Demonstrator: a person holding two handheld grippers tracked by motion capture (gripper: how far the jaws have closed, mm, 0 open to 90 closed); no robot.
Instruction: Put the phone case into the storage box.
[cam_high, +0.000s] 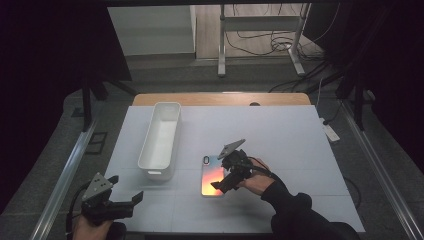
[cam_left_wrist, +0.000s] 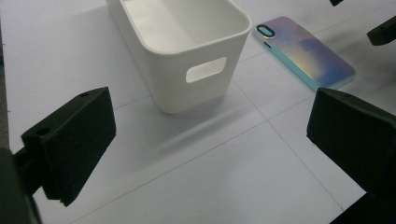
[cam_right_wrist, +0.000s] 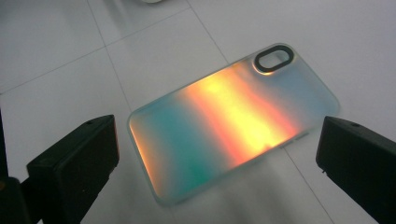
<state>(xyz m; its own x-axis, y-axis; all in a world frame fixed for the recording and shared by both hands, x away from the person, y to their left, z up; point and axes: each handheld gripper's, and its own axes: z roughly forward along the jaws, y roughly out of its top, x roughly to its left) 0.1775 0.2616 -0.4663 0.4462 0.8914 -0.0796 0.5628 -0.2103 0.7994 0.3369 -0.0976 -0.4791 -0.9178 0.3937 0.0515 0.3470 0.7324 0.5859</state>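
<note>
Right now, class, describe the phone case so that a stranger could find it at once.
On the white table stands a long white bin. Just to its right, flat under the open right gripper, lies the phone case. Its shimmering orange-and-teal back with an oval camera hole sets it apart from the plain white bin.

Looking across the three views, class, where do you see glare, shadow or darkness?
Right gripper view: an orange-and-teal sheen glares across the iridescent phone case. Left gripper view: the white plastic bin casts a soft shadow toward the camera. High view: the surroundings are dark and the lit white table stands out.
</note>
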